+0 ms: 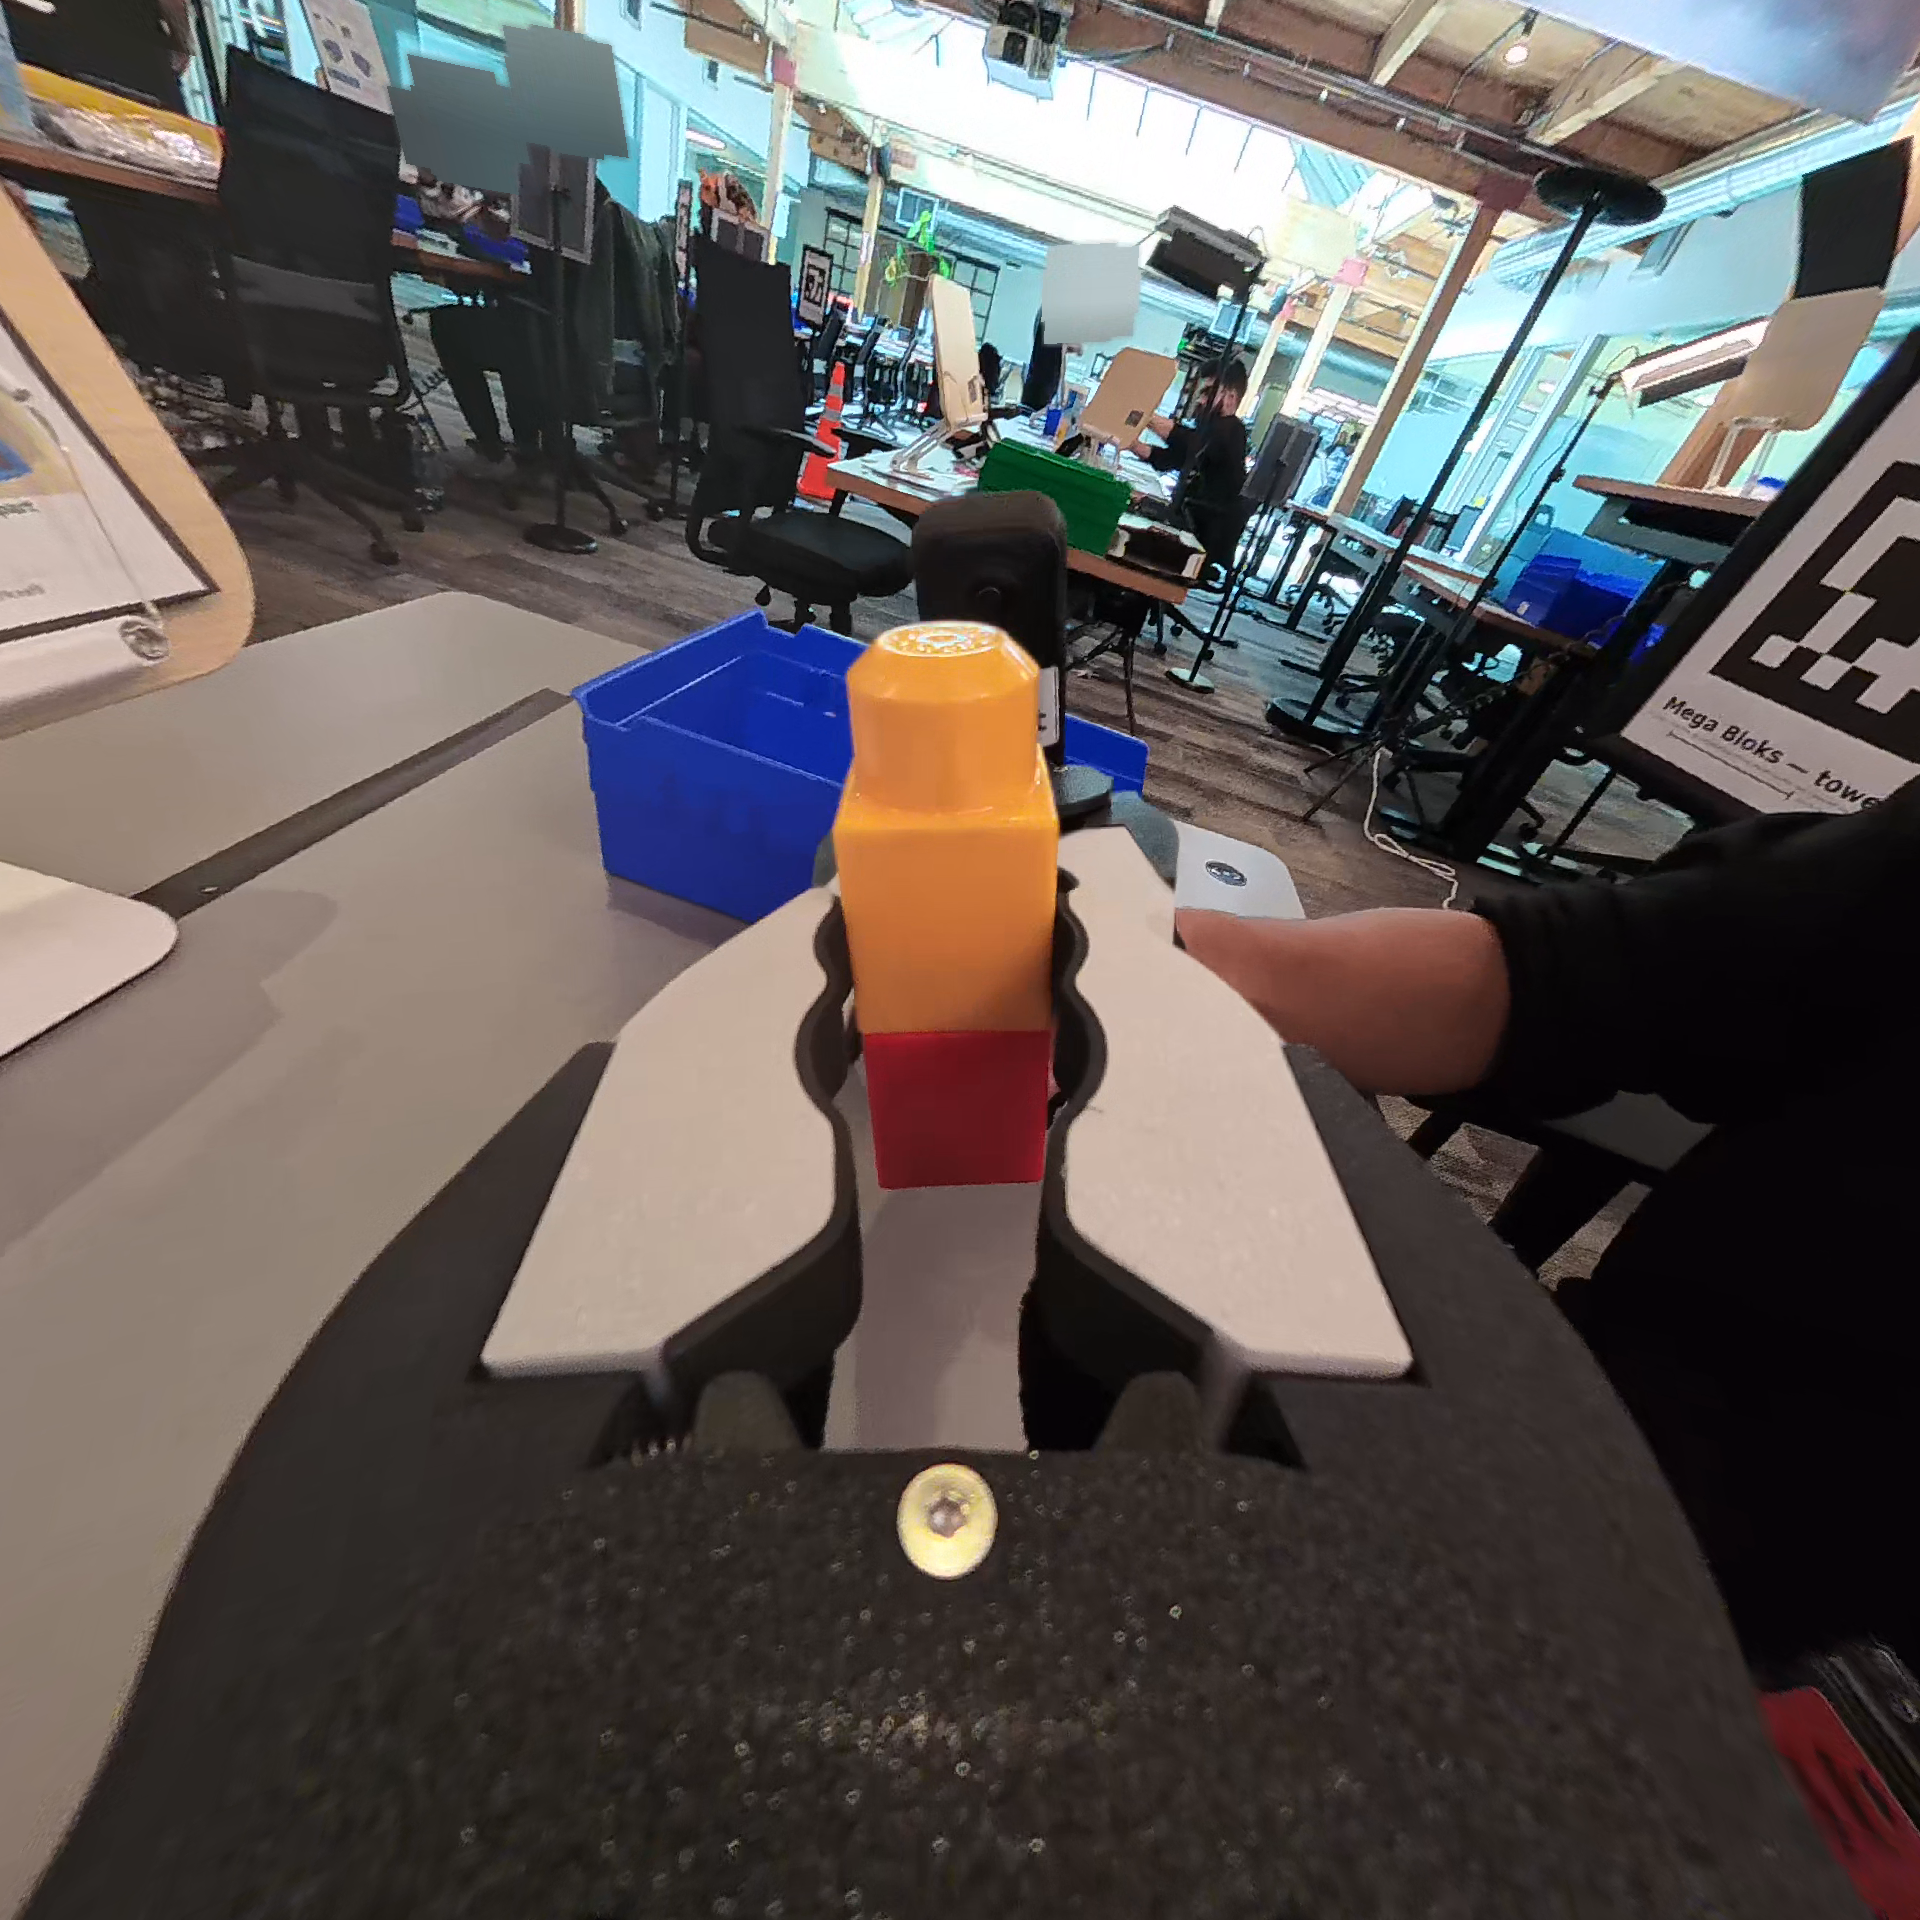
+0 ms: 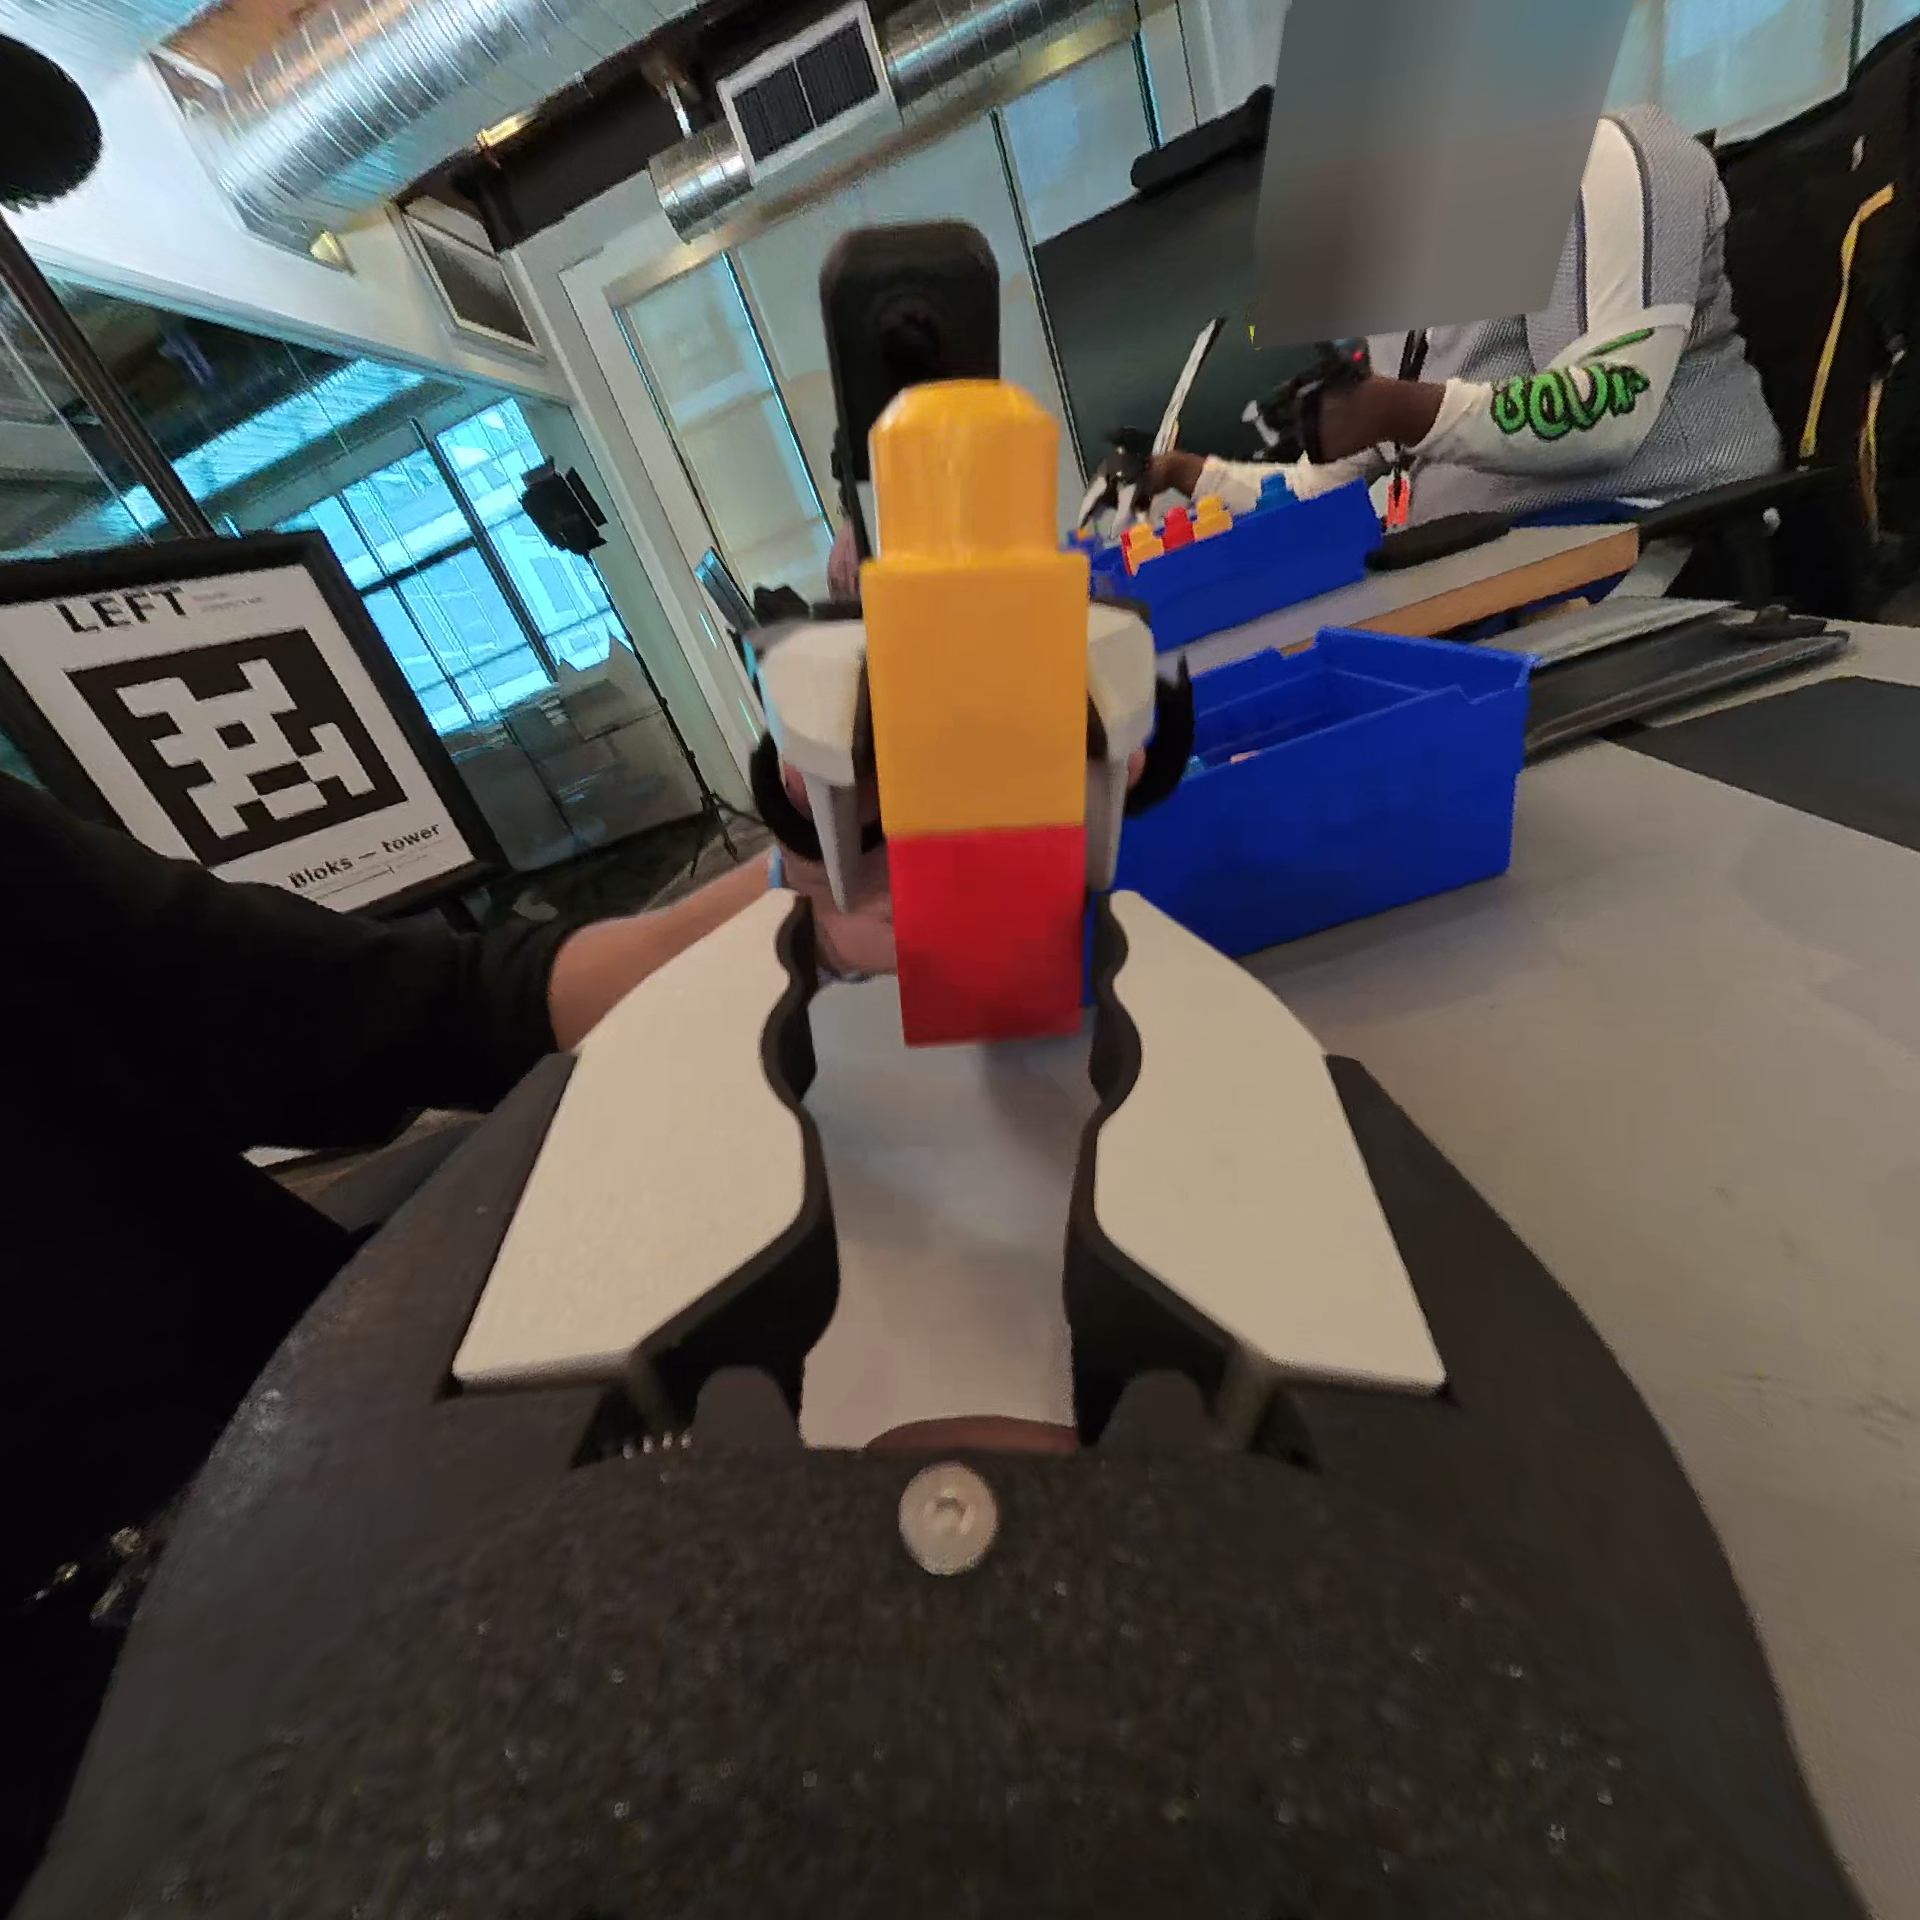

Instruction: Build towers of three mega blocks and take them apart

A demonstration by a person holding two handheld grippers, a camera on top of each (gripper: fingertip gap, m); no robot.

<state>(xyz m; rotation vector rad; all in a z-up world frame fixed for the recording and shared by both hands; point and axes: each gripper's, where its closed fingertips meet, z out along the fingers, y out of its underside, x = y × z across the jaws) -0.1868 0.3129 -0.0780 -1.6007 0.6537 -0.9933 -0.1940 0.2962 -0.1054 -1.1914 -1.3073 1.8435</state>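
Well, my left claw (image 1: 951,914) is clamped on the yellow block (image 1: 945,831), its two pads pressed flat against the block's sides in the middle of the left wrist view, and the red block (image 1: 961,1107) hangs plugged in beneath it. That makes a stack of two, held upright at the centre of both views, just in front of the blue bin (image 1: 707,790) that stands on the grey surface (image 1: 312,1039). I grip the upper block so that the lower one is free for the other side to work on. My right claw (image 2: 951,925) comes in from the opposite direction, low in the right wrist view, with its jaws narrow and set either side of the red block (image 2: 987,935). A sliver of gap shows on the left side there, so I cannot tell whether it has bitten yet. Facing each other like this lets one claw brace while the other pulls or pushes along the stack. Whether the red block touches the surface I cannot tell either. By my reckoning the tower is one block short of three, or one block into being taken apart.
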